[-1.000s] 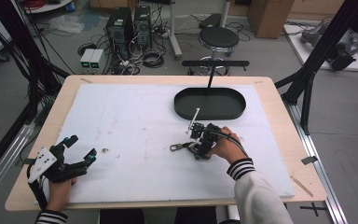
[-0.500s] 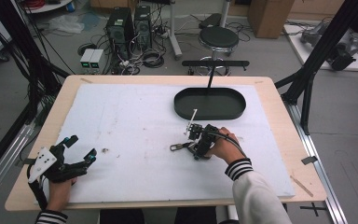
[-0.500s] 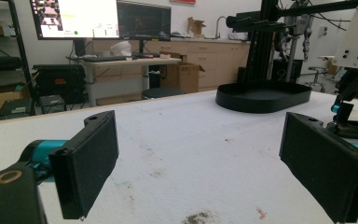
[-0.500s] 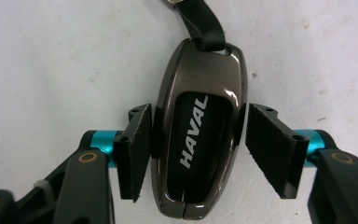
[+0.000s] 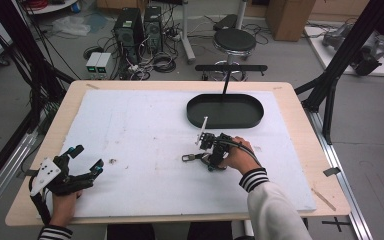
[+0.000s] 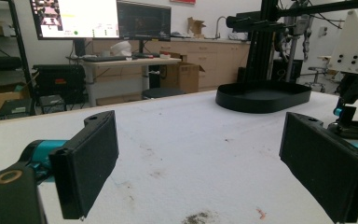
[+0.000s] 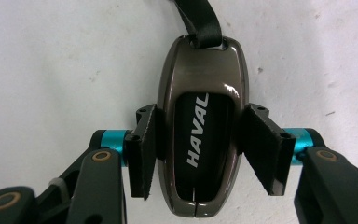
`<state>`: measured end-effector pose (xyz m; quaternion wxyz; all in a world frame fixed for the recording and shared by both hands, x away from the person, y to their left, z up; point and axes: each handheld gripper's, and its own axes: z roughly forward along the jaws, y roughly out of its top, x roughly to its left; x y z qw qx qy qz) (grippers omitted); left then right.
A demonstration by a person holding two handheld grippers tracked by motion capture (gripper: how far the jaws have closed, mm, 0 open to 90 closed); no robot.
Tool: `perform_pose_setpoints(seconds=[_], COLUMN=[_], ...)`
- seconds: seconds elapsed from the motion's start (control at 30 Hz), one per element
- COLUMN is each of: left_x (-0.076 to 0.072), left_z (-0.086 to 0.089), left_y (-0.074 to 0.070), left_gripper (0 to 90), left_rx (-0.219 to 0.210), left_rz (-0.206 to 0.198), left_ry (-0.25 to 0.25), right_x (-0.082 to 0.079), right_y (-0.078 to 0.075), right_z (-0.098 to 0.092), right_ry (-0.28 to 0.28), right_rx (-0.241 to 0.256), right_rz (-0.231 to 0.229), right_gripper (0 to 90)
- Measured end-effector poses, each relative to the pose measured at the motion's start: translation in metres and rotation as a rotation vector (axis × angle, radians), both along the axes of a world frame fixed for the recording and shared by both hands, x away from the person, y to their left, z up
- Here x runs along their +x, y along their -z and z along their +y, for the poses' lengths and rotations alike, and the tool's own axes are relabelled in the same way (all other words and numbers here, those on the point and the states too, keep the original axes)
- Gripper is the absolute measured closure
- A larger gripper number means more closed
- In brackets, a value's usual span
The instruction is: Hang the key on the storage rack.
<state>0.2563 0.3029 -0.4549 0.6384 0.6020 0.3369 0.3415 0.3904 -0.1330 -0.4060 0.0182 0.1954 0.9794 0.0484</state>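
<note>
At the near left corner of the white-covered surface (image 5: pixel 145 125), the left gripper (image 5: pixel 82 162) rests idle in the person's hand, its jaws wide apart with nothing between them.

Right of centre, the right gripper (image 7: pixel 198 140) points down at the glossy dark-grey oval car key fob (image 7: pixel 198 135), which lies flat on the surface with its black strap (image 7: pixel 198 21) leading away. The jaws stand on either side of the fob's waist; the left pad appears to touch, the right pad is at or just off the shell. Judgement: the step in hand is the grasp. Close squarely across the waist, keep the pads level, and lift only once both sides bear, since the polished shell may slip.

Beyond the fob stands the black oval tray (image 5: pixel 225 111), a likely destination.

The right gripper view gives pad contact and the lettering on the fob; the high view gives the fob's position relative to the tray. The left gripper view shows the tray's low wall (image 6: pixel 263 98).
</note>
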Motion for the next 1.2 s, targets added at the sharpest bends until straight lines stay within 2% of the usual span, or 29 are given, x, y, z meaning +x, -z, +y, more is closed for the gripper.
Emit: perform_pose_setpoints(seconds=[0.1, 0.2, 0.3, 0.37, 0.43, 0.47, 0.5, 0.53, 0.57, 0.6, 0.63, 0.67, 0.73, 0.77, 0.8, 0.83, 0.9, 0.93, 0.97, 1.0, 1.03, 1.1, 1.2], left_x=[0.000, 0.000, 0.000, 0.000, 0.000, 0.000, 0.000, 0.000, 0.000, 0.000, 0.000, 0.000, 0.000, 0.000, 0.000, 0.000, 0.000, 0.000, 0.000, 0.000, 0.000, 0.000, 0.000], left_z=[0.000, 0.000, 0.000, 0.000, 0.000, 0.000, 0.000, 0.000, 0.000, 0.000, 0.000, 0.000, 0.000, 0.000, 0.000, 0.000, 0.000, 0.000, 0.000, 0.000, 0.000, 0.000, 0.000], left_y=[0.000, 0.000, 0.000, 0.000, 0.000, 0.000, 0.000, 0.000, 0.000, 0.000, 0.000, 0.000, 0.000, 0.000, 0.000, 0.000, 0.000, 0.000, 0.000, 0.000, 0.000, 0.000, 0.000], left_gripper=[12.1, 12.1, 12.0, 12.0, 12.1, 12.1, 12.1, 12.1, 12.1, 12.1, 12.0, 12.0, 12.0, 12.1, 12.1, 12.1, 12.1, 12.1, 12.1, 12.1, 12.1, 12.1, 12.0], left_rx=[-0.002, -0.002, -0.001, -0.001, -0.001, -0.001, -0.002, 0.000, 0.002, 0.003, 0.003, 0.003, 0.005, 0.004, 0.004, 0.005, 0.004, 0.002, 0.002, 0.001, 0.001, 0.000, 0.000], left_rz=[0.001, 0.001, 0.000, 0.001, 0.001, 0.001, 0.001, 0.000, 0.000, -0.001, -0.001, -0.001, -0.001, -0.001, -0.001, -0.001, -0.002, -0.002, -0.002, -0.002, -0.002, -0.002, -0.001], left_ry=[-0.001, -0.002, -0.001, -0.001, 0.000, -0.001, -0.001, 0.000, 0.001, 0.001, 0.001, 0.001, 0.001, 0.000, 0.000, 0.001, 0.000, 0.000, 0.000, 0.000, 0.000, 0.000, 0.000], right_x=[0.000, 0.000, 0.000, 0.000, 0.000, 0.001, 0.001, 0.002, 0.003, 0.003, 0.002, 0.003, 0.004, 0.005, 0.005, 0.005, 0.006, 0.007, 0.007, 0.008, 0.009, 0.010, 0.013], right_y=[0.000, -0.002, -0.007, -0.012, -0.014, -0.019, -0.019, -0.024, -0.027, -0.027, -0.029, -0.034, -0.037, -0.042, -0.045, -0.045, -0.050, -0.055, -0.055, -0.060, -0.061, -0.063, -0.069], right_z=[-0.001, -0.002, -0.005, -0.010, -0.012, -0.016, -0.016, -0.022, -0.025, -0.025, -0.028, -0.035, -0.038, -0.045, -0.049, -0.049, -0.057, -0.064, -0.064, -0.072, -0.075, -0.078, -0.086], right_ry=[-0.001, -0.009, -0.008, -0.011, -0.012, 0.000, 0.000, 0.021, 0.025, 0.025, 0.039, 0.060, 0.072, 0.090, 0.109, 0.109, 0.127, 0.148, 0.148, 0.187, 0.194, 0.208, 0.240], right_rx=[0.001, 0.013, 0.051, 0.106, 0.123, 0.159, 0.159, 0.203, 0.226, 0.226, 0.247, 0.289, 0.306, 0.350, 0.374, 0.374, 0.414, 0.454, 0.454, 0.493, 0.504, 0.523, 0.568], right_rz=[0.003, -0.017, -0.034, -0.016, -0.025, -0.036, -0.036, -0.044, -0.054, -0.054, -0.061, -0.078, -0.090, -0.121, -0.131, -0.131, -0.154, -0.175, -0.175, -0.188, -0.202, -0.199, -0.234], right_gripper=[48.0, 48.1, 48.1, 48.1, 48.1, 48.1, 48.1, 48.2, 48.2, 48.2, 48.2, 48.2, 48.2, 48.2, 48.2, 48.2, 48.1, 48.1, 48.1, 48.1, 48.1, 48.1, 48.1])
